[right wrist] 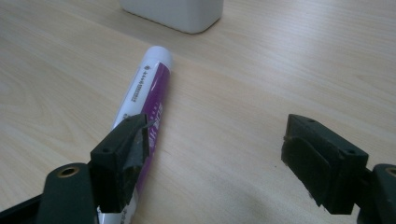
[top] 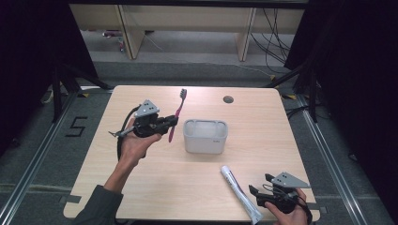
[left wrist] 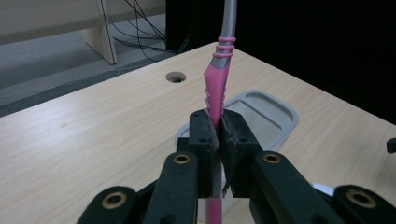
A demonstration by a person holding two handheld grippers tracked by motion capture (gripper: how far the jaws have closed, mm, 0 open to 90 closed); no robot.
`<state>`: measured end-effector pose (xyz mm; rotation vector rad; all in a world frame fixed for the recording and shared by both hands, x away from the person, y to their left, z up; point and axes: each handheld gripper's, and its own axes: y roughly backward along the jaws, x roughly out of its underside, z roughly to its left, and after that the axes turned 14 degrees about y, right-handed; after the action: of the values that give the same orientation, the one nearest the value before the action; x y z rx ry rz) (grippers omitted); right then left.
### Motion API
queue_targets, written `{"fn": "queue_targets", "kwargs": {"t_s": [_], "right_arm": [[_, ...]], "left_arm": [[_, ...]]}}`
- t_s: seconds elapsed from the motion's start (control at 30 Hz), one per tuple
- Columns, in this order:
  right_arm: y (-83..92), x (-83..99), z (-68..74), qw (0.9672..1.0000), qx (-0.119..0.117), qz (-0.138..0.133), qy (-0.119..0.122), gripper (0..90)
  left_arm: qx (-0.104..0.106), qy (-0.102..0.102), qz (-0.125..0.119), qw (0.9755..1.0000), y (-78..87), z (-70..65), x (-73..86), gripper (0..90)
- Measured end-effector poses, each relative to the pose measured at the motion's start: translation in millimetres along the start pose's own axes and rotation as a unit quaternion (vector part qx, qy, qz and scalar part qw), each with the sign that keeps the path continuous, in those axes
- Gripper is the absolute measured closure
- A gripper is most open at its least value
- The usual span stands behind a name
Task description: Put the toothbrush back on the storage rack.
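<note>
— So, how far along is this?

— Partway, I'd say. The left gripper (top: 172,123) has the pink toothbrush (top: 177,112) clamped at mid-handle, lifted off the table, just left of the white holder (top: 205,136). It isn't in the holder yet.

— And the other hand?

— The right gripper (top: 259,184) sits near the table's front edge, jaws wide apart, holding nothing. The toothpaste tube (right wrist: 147,100) lies flat on the table, beside one of its pads (right wrist: 126,142), not between them.
</note>
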<state>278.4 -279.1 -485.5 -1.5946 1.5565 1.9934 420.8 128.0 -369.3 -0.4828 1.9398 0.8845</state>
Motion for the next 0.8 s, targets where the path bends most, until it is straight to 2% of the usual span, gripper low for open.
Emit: {"fn": "queue_targets", "kwargs": {"t_s": [0.03,0.07,0.17,0.2,0.27,0.33,0.37,0.4,0.47,0.5,0.57,0.77,0.8], "right_arm": [[-0.2,0.1,-0.6,1.0000,0.000,-0.002,0.004,23.6],[-1.8,0.5,-4.1,0.9996,-0.001,-0.010,0.027,23.6],[-1.3,0.4,-4.2,0.9994,0.005,-0.011,0.033,23.6],[-0.8,0.3,-1.6,0.9999,0.001,-0.006,0.015,23.6],[-1.2,0.7,-3.2,0.9997,0.005,-0.009,0.023,23.6],[-1.0,0.6,-3.1,0.9997,0.004,-0.009,0.022,23.6],[0.3,0.1,0.6,1.0000,-0.003,0.002,-0.003,23.6],[0.3,0.2,0.3,1.0000,-0.002,0.000,-0.001,23.6],[-1.7,0.7,-4.1,0.9995,-0.003,-0.010,0.028,23.6],[-1.7,0.7,-4.3,0.9994,0.001,-0.011,0.032,23.6],[-1.0,0.6,-2.3,0.9998,0.002,-0.008,0.018,23.6],[-1.3,0.8,-3.7,0.9996,0.002,-0.011,0.025,23.6],[-1.0,0.7,-2.8,0.9998,-0.002,-0.008,0.017,23.6]], "left_arm": [[0.001,-0.001,-0.002,1.0000,-2.0,0.1,-1.5,82.9],[-0.001,0.003,-0.002,1.0000,-4.1,-0.8,-3.0,82.9],[0.000,0.001,-0.004,1.0000,-8.1,-2.2,-5.3,82.9],[0.005,0.002,-0.005,1.0000,-11.5,-4.0,-7.6,82.9],[0.010,0.011,-0.011,0.9998,-15.3,-5.1,-10.3,82.9],[0.011,0.014,-0.013,0.9998,-20.2,-5.0,-12.5,82.9],[0.011,0.015,-0.013,0.9998,-22.5,-5.1,-13.3,82.9],[0.011,0.016,-0.014,0.9997,-24.4,-5.1,-14.2,82.9],[0.011,0.018,-0.016,0.9996,-28.5,-6.0,-16.4,82.9],[0.011,0.018,-0.017,0.9997,-29.9,-6.3,-17.1,82.9],[0.009,0.018,-0.017,0.9997,-31.7,-7.0,-17.9,83.0],[0.007,0.018,-0.016,0.9997,-43.0,-10.3,-21.2,82.9],[0.004,0.017,-0.015,0.9997,-46.9,-10.4,-21.5,83.0]]}}
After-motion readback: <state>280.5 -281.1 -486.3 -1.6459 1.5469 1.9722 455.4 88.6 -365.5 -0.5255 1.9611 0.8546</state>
